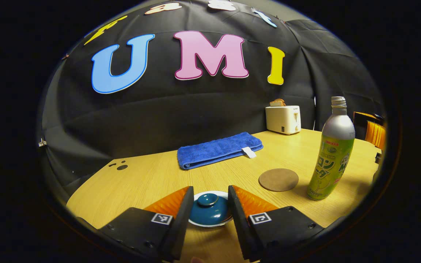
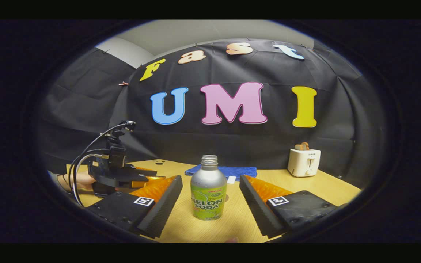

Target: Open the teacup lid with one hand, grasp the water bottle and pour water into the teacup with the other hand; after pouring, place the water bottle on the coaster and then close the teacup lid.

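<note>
The teacup lid [image 1: 209, 209], glossy dark teal with a round knob, is sitting on its white-rimmed cup between the released left claw [image 1: 209, 206]. The capless silver-and-green water bottle [image 2: 208, 193] is standing upright on the wooden surface [image 1: 152, 179] between the released right claw [image 2: 210, 204], beside the round brown coaster [image 1: 278, 179].

Left gripper view: lidded teacup [image 1: 209, 211] nearest; coaster [image 1: 278, 179] behind-right, bottle [image 1: 332, 151] just right; towel [image 1: 219, 149], toaster [image 1: 283, 118] at rear.
</note>
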